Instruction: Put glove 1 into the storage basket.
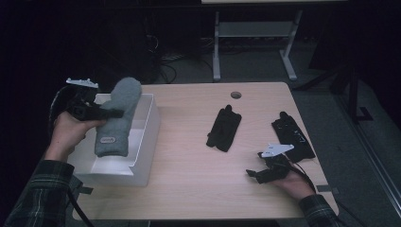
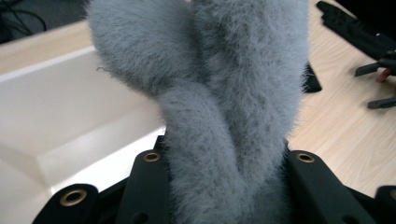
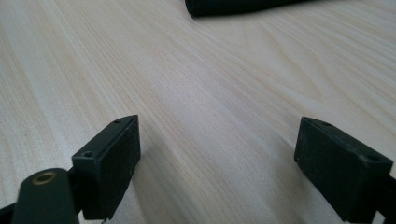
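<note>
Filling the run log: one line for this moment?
left gripper: shut on grey mitten, over white bin | right gripper: open, on table

Dim high view: room behind table (image 1: 198, 142) near black, tabletop lit from above, colours muted, mild grain. White bin (image 1: 150, 124) brightest, slight glare on inner wall beside left gripper (image 1: 113, 113). Left gripper view: grey mitten (image 2: 224, 116) between jaws soft-focused, fuzzy. Right gripper view: woodgrain sharp ahead of jaws, soft shadows beneath them.
</note>
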Tool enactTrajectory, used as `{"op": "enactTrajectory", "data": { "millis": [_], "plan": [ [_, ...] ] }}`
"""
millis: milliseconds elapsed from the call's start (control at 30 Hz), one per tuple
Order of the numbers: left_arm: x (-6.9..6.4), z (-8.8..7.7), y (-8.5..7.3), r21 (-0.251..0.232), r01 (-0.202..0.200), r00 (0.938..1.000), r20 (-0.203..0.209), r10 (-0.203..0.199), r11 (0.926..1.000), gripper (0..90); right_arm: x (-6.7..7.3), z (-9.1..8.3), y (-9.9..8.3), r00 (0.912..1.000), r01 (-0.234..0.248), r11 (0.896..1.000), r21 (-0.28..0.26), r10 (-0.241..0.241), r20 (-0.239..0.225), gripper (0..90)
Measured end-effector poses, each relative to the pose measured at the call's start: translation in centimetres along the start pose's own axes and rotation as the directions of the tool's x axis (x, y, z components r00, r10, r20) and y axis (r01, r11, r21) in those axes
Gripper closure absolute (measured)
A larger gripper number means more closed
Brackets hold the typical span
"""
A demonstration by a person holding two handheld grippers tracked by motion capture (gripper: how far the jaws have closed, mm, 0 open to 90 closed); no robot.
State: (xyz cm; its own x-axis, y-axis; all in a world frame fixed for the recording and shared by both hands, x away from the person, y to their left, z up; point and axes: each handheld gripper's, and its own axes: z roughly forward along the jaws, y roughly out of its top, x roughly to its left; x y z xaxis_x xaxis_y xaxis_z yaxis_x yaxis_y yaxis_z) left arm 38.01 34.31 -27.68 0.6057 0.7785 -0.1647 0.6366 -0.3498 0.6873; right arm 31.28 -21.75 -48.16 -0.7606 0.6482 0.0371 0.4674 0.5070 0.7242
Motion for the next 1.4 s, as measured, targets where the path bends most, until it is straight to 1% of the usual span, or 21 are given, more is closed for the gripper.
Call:
{"op": "enactTrajectory", "data": {
  "millis": [33, 100, 167, 333, 467, 533, 633, 667, 700, 767, 800, 867, 933, 1033, 1133, 1167, 1233, 1267, 1333, 1367, 1400],
  "plan": [
    [0.3, 0.3, -0.4, 0.003, 0.014, 0.9999, 0.006, -0.014, 0.9999, 64.3, 0.0, 0.0, 0.0, 1.0, 0.001, 1.0, 0.0, -0.001, 0.0, 14.3],
    [0.9, 1.2, -1.2, 0.027, 0.019, 0.9997, 0.011, -0.02, 0.9994, 64.2, 0.0, 0.0, 0.0, 1.0, -0.001, 1.0, 0.0, 0.001, 0.001, 14.3],
    [1.4, 2.4, -2.1, 0.058, 0.03, 0.9996, 0.002, -0.03, 0.9979, 64.1, 0.0, 0.0, 0.0, 1.0, -0.001, 1.0, 0.0, 0.001, 0.001, 14.3],
    [2.8, 5.3, -4.3, 0.107, 0.065, 0.9978, 0.0, -0.066, 0.9922, 63.5, 0.0, 0.0, 0.0, 1.0, -0.001, 1.0, 0.0, 0.001, 0.002, 14.3],
    [4.4, 7.3, -5.6, 0.157, 0.091, 0.9958, -0.019, -0.089, 0.9833, 63.0, 0.0, 0.0, 0.0, 1.0, -0.001, 1.0, 0.0, 0.001, 0.002, 14.3],
    [4.9, 8.1, -6.1, 0.166, 0.109, 0.994, -0.02, -0.108, 0.98, 62.7, 0.0, 0.1, 0.0, 1.0, -0.002, 1.0, 0.0, 0.002, 0.003, 14.3],
    [5.4, 9.3, -6.7, 0.196, 0.115, 0.9931, -0.004, -0.117, 0.9738, 61.8, 0.0, 0.1, 0.0, 1.0, -0.002, 1.0, 0.0, 0.002, 0.003, 14.3],
    [5.4, 9.8, -6.8, 0.198, 0.117, 0.9928, 0.004, -0.12, 0.9732, 61.6, 0.0, 0.1, 0.0, 1.0, -0.002, 1.0, 0.0, 0.002, 0.003, 14.3],
    [5.4, 10.3, -7.0, 0.215, 0.114, 0.9928, 0.009, -0.119, 0.9699, 61.3, 0.0, 0.0, 0.0, 1.0, -0.002, 1.0, 0.0, 0.002, 0.003, 14.3],
    [5.7, 11.2, -7.4, 0.243, 0.105, 0.9941, 0.002, -0.109, 0.9643, 61.0, 0.0, 0.1, 0.0, 1.0, -0.002, 1.0, 0.0, 0.002, 0.003, 14.3],
    [5.9, 11.5, -7.6, 0.252, 0.11, 0.9935, -0.001, -0.113, 0.9614, 60.6, 0.0, 0.1, 0.0, 1.0, -0.002, 1.0, 0.0, 0.002, 0.003, 14.3],
    [6.4, 11.8, -8.0, 0.243, 0.121, 0.9919, 0.009, -0.127, 0.9625, 59.3, 0.0, 0.1, 0.0, 1.0, -0.002, 1.0, 0.0, 0.002, 0.003, 14.3],
    [6.4, 11.9, -8.1, 0.238, 0.124, 0.9918, 0.001, -0.128, 0.9634, 56.3, 0.0, 0.1, 0.0, 1.0, -0.002, 1.0, 0.0, 0.002, 0.003, 14.3],
    [6.5, 11.8, -7.9, 0.242, 0.133, 0.9911, -0.035, -0.128, 0.9612, 44.7, 0.0, 0.1, 0.0, 1.0, -0.002, 1.0, 0.0, 0.002, 0.003, 14.3],
    [6.5, 11.6, -7.8, 0.23, 0.134, 0.9901, -0.073, -0.12, 0.964, 29.7, 0.0, 0.1, 0.0, 1.0, -0.001, 1.0, 0.0, 0.001, 0.003, 14.3],
    [6.4, 11.6, -7.7, 0.228, 0.146, 0.9878, -0.085, -0.13, 0.9626, 27.7, 0.0, 0.1, 0.0, 1.0, -0.001, 1.0, 0.0, 0.001, 0.003, 14.3],
    [6.2, 11.4, -7.3, 0.221, 0.149, 0.9854, -0.114, -0.126, 0.9637, 23.1, 0.0, 0.1, 0.0, 1.0, -0.001, 1.0, 0.0, 0.001, 0.003, 14.3],
    [6.1, 11.2, -7.0, 0.213, 0.148, 0.9831, -0.139, -0.12, 0.9658, 21.5, 0.0, 0.1, 0.0, 1.0, -0.001, 1.0, 0.0, 0.001, 0.003, 14.3],
    [5.9, 10.8, -6.5, 0.198, 0.145, 0.9815, -0.153, -0.115, 0.9694, 18.4, 0.0, 0.1, 0.1, 1.0, -0.003, 1.0, 0.0, 0.003, 0.002, 14.2],
    [5.8, 10.5, -6.1, 0.186, 0.145, 0.9793, -0.167, -0.115, 0.9717, 17.7, 0.0, 0.1, 0.1, 1.0, -0.002, 1.0, 0.0, 0.002, 0.002, 14.2],
    [5.7, 10.3, -5.9, 0.184, 0.143, 0.9793, -0.169, -0.112, 0.9725, 17.3, 0.0, 0.1, 0.1, 1.0, -0.003, 1.0, 0.001, 0.003, 0.003, 14.2]
  ]
}}
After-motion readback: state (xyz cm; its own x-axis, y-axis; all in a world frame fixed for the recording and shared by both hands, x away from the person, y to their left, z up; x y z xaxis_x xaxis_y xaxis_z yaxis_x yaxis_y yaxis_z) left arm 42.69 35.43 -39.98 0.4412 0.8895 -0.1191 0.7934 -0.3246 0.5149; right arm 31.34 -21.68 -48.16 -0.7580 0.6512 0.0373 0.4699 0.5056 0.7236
